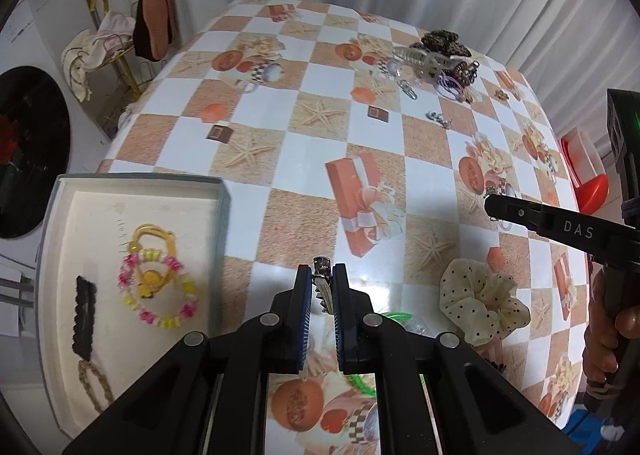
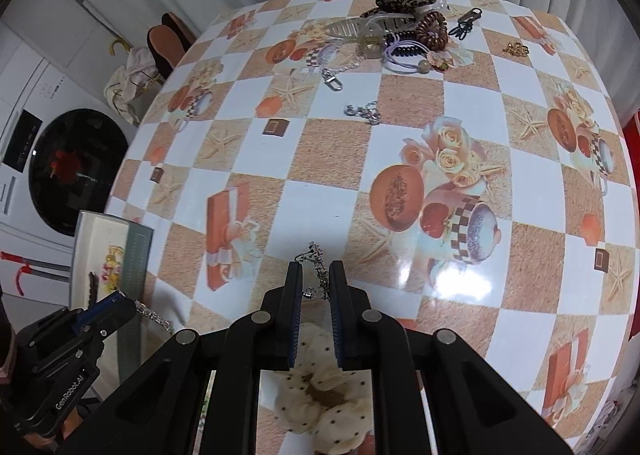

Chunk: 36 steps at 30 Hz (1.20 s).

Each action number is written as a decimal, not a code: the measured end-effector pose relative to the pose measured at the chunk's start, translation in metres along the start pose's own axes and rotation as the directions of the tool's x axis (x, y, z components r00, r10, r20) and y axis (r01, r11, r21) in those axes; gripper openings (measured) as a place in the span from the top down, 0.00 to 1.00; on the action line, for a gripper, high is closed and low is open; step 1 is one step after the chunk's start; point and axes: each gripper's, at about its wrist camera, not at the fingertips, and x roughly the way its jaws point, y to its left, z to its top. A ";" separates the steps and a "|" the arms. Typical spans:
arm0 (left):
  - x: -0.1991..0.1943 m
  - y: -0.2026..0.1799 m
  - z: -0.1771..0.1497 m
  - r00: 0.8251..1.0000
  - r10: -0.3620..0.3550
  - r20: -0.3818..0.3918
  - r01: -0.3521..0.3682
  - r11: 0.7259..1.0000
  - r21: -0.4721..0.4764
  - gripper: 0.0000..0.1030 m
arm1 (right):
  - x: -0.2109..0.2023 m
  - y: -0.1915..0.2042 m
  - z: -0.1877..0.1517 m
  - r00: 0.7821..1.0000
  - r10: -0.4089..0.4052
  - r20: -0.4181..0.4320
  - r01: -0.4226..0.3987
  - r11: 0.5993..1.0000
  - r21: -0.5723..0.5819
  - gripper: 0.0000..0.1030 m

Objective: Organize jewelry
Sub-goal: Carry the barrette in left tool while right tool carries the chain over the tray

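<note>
Left gripper [image 1: 322, 283] is pinched on a silver metal alligator hair clip [image 1: 323, 285], long axis running along the fingers, so it's the nearer hand to the shallow white cardboard box [image 1: 224, 215] just off to its left. Right gripper [image 2: 315, 279] is closed on a thin silver chain [image 2: 316, 275]. Only the left view shows the pink-and-yellow beaded bracelet [image 1: 154, 289] already inside the box.
</note>
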 end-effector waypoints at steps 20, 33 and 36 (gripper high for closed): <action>-0.056 0.077 -0.029 0.997 0.038 0.069 -0.028 0.990 -0.140 0.86 | -0.012 0.091 -0.006 0.996 0.092 0.006 -0.091 0.991 -0.098 0.86; -0.082 0.148 -0.075 0.993 0.106 0.056 -0.087 0.961 -0.264 0.85 | 0.005 0.178 -0.023 0.986 0.161 -0.050 -0.168 0.963 -0.213 0.86; -0.085 0.163 -0.089 0.992 0.122 0.040 -0.105 0.951 -0.292 0.85 | 0.014 0.200 -0.031 0.982 0.175 -0.076 -0.188 0.953 -0.239 0.86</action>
